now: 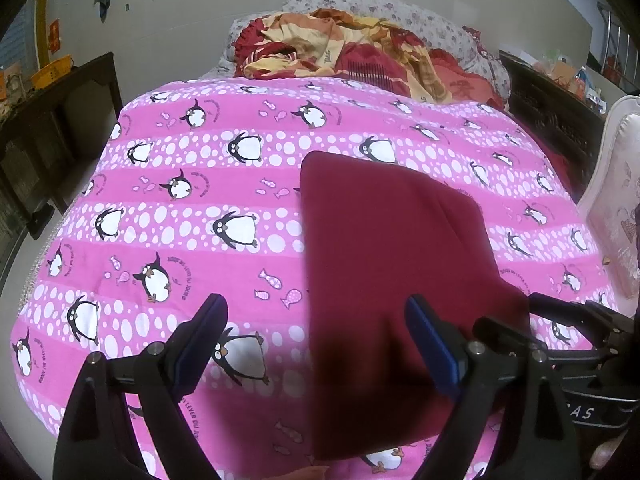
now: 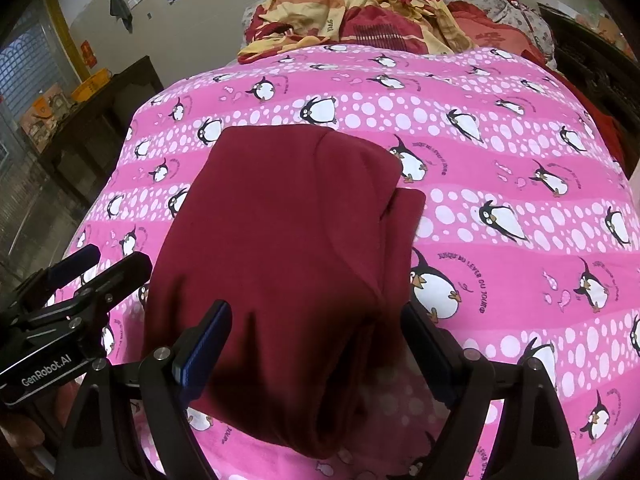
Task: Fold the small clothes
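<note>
A dark red garment (image 1: 384, 264) lies folded into a rectangle on the pink penguin-print quilt (image 1: 180, 208); it also shows in the right wrist view (image 2: 280, 248). My left gripper (image 1: 316, 320) is open and empty, just above the garment's near left edge. My right gripper (image 2: 316, 328) is open and empty, straddling the garment's near right part. The right gripper shows at the right of the left wrist view (image 1: 576, 320), and the left gripper shows at the left of the right wrist view (image 2: 100, 264).
A crumpled red and yellow blanket (image 1: 344, 48) and floral pillows (image 1: 440, 20) lie at the bed's head. A dark wooden cabinet (image 1: 52, 120) stands left of the bed, dark furniture (image 1: 552, 112) and a white padded chair (image 1: 616, 208) to the right.
</note>
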Demonstrator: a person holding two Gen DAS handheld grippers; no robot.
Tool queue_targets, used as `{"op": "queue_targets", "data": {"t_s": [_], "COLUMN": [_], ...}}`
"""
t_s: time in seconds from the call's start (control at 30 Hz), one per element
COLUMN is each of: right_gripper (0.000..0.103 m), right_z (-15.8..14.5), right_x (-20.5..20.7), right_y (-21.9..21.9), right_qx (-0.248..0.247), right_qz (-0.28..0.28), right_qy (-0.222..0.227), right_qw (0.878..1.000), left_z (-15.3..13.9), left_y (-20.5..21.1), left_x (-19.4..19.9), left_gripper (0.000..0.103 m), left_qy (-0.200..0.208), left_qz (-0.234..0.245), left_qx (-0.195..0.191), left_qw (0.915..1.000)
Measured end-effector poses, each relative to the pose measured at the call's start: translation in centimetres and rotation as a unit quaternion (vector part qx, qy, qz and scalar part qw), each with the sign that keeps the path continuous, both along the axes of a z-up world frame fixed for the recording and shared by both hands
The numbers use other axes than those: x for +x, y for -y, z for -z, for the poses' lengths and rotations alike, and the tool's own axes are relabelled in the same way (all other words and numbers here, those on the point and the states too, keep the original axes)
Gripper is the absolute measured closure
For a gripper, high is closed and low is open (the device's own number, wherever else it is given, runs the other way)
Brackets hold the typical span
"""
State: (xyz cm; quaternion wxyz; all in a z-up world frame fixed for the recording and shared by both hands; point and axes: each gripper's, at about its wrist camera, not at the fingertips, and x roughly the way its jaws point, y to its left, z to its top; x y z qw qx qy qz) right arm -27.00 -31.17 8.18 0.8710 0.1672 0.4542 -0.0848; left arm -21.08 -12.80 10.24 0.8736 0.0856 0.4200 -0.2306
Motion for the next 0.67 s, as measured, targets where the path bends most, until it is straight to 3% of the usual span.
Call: {"op": "queue_targets", "data": {"t_s": [0.4,0.67], "right_gripper": [0.013,0.013], "right_z": [0.4,1.1], "right_x": [0.3,0.7], "right_y": [0.1,1.4], "right_qx": [0.000,0.003], "right_qz": [-0.001,0.009], "right_qy": [-0.006,-0.014], "right_qw": [1.000,1.000], "left_z": [0.3,0.8], "left_y": [0.0,-1.0], "left_x": [0.1,2.2], "left_gripper": [0.014,0.014], "left_qy": [-0.003,0.006], "left_qz": [0.001,-0.016], "left_qx": [0.000,0.007], "left_qw": [1.0000,0.9998]}}
